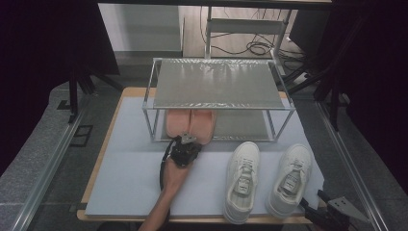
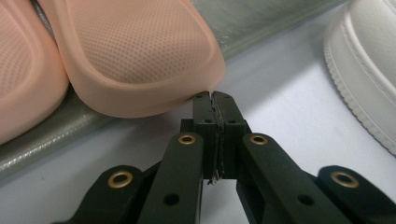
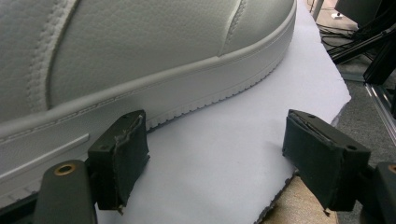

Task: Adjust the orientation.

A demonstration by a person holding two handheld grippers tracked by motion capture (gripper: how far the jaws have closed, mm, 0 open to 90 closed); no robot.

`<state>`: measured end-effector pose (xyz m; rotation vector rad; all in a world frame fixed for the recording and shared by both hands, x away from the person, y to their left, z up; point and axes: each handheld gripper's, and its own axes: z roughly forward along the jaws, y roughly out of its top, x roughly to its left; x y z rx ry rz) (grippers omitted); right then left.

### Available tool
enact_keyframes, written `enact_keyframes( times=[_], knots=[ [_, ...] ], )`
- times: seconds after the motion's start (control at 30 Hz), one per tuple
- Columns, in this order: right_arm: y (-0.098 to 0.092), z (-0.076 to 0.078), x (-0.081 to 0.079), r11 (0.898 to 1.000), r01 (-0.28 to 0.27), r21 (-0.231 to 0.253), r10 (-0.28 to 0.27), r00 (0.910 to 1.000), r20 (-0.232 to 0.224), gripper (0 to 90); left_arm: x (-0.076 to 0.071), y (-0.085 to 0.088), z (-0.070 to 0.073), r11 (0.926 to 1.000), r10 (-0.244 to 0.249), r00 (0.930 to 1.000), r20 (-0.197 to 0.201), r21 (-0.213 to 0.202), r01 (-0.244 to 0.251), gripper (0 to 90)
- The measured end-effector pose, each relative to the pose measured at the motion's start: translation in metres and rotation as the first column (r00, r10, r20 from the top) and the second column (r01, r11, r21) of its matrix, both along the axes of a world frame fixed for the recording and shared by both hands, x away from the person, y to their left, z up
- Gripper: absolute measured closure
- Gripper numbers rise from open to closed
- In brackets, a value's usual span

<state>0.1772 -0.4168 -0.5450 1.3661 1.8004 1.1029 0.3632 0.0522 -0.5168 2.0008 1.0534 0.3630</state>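
now left gripper (image 2: 215, 100) closed, empty, at pink slipper (image 2: 140, 56) heel; slipper lengthwise, toe pointing away.

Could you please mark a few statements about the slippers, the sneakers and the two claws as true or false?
1. The pink slippers sit on the lower shelf of the metal rack. True.
2. The left claw is wide open. False: its jaws are shut together, with nothing between them, their tips right at the edge of one slipper's sole.
3. The white sneakers stand on the rack's top shelf. False: they stand on the white mat in front of the rack.
4. The right claw is open beside a sneaker's sole. True.
5. The rack's top shelf holds a shoebox. False: it is bare.
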Motion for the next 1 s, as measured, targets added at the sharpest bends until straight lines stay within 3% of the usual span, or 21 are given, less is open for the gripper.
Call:
enact_keyframes(
  times=[0.4, 0.5, 0.67, 1.0],
  knots=[
    [0.0, -0.001, 0.0, 1.0, -0.006, 0.005, 0.006, 1.0, 0.008, 21.6, 0.021, -0.007, -0.002, 0.9995, 0.018, 0.9998, -0.008, 0.027, -0.017, 89.2],
    [-0.001, -0.001, 0.0, 1.0, -0.008, 0.005, 0.008, 0.9999, 0.008, 21.5, 0.023, -0.008, -0.003, 0.9994, 0.023, 0.9996, -0.013, 0.027, -0.023, 89.3],
    [0.0, -0.001, 0.0, 1.0, -0.008, 0.005, 0.008, 0.9999, 0.008, 21.4, 0.029, -0.012, -0.003, 0.9977, 0.034, 0.9993, -0.016, 0.06, -0.033, 89.3],
    [-0.001, 0.0, 0.0, 1.0, -0.008, 0.002, 0.008, 1.0, 0.003, 21.4, 0.033, -0.014, -0.004, 0.9966, 0.045, 0.9986, -0.027, 0.07, -0.043, 88.9]
  ],
)
